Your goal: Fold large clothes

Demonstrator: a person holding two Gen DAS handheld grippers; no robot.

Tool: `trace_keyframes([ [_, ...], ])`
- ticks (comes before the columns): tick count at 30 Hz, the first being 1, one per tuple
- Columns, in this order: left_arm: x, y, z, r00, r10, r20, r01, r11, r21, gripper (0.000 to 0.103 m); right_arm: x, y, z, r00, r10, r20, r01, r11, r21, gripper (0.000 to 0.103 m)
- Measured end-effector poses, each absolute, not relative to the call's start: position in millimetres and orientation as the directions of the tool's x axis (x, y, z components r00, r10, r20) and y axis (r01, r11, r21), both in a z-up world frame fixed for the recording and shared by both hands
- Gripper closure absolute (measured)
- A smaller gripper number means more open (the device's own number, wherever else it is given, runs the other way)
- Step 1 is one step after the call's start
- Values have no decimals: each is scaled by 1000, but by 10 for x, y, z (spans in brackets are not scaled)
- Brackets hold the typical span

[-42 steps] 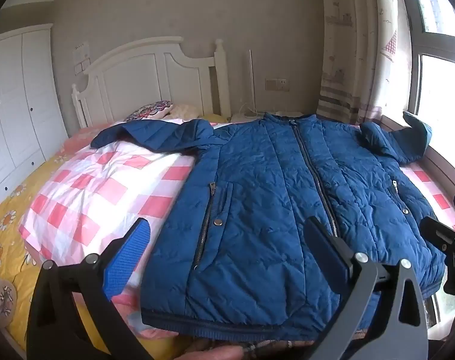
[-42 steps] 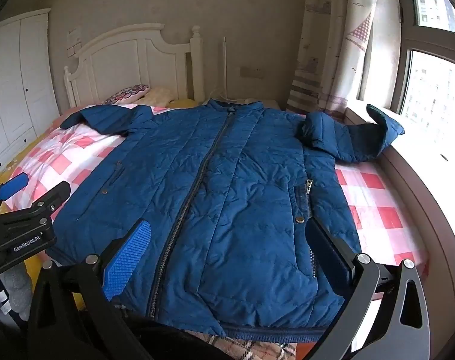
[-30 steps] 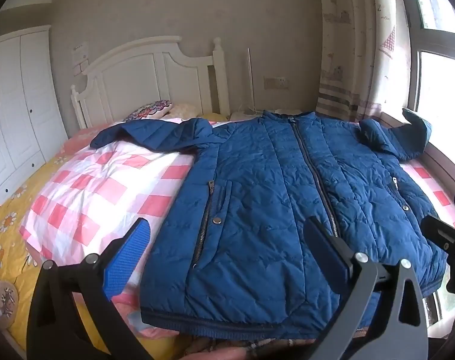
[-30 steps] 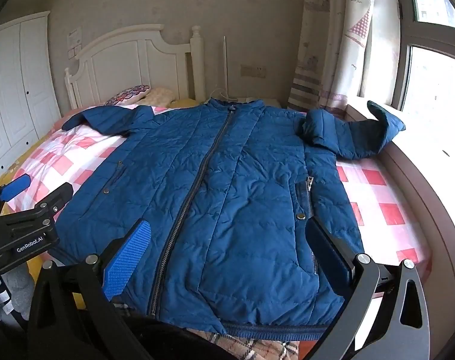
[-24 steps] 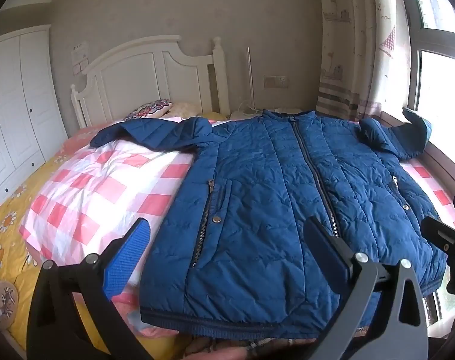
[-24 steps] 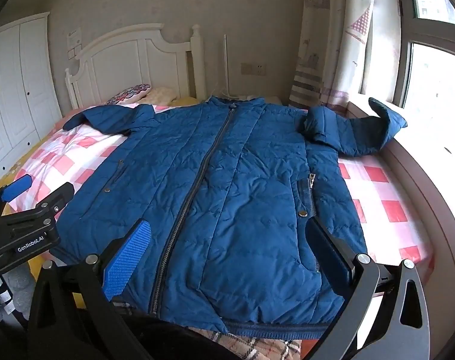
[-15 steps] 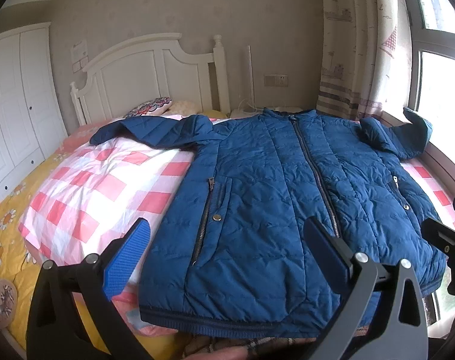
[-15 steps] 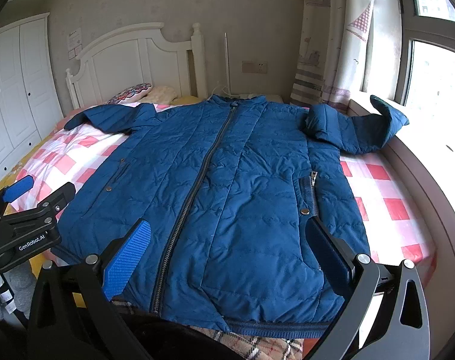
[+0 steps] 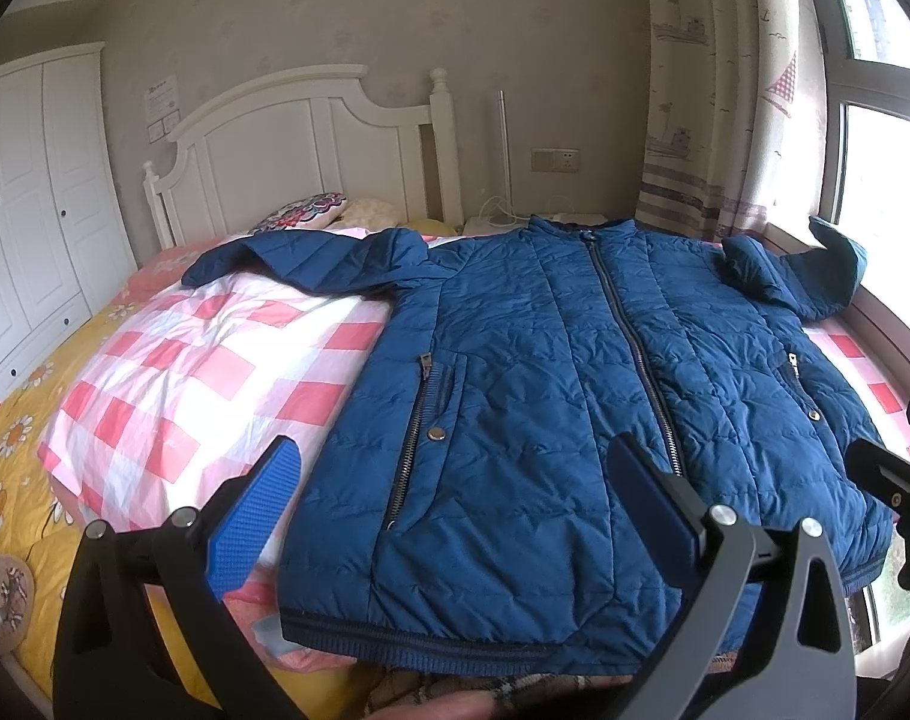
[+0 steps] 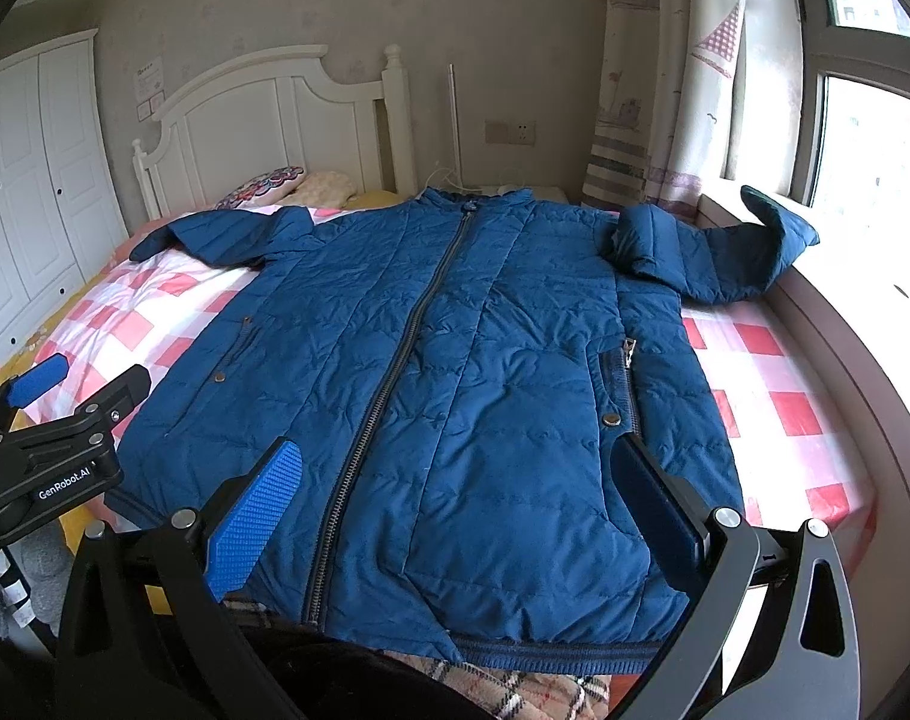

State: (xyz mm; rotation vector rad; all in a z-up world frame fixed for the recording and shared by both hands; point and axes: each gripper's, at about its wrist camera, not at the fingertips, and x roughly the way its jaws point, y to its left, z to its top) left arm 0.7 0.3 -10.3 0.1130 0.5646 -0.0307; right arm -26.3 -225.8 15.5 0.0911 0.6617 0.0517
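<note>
Jacket (image 9: 574,396) flat as before, left tool (image 9: 455,498) — right tool (image 10: 460,498) — both still agape

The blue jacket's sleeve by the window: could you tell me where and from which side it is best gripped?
Probably at the cuff, coming from the window side with the right tongs, which are open. The sleeve lies bent, its cuff sticking up free off the jacket, so one finger could slip under it.
</note>
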Motion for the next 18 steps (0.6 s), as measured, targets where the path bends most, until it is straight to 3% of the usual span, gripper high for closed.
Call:
trace_keyframes([
  [18, 8, 4, -109, 844, 2, -537, 59, 994, 97, 2, -266, -2233, 115, 783, 92, -615, -25, 993, 117, 4],
])
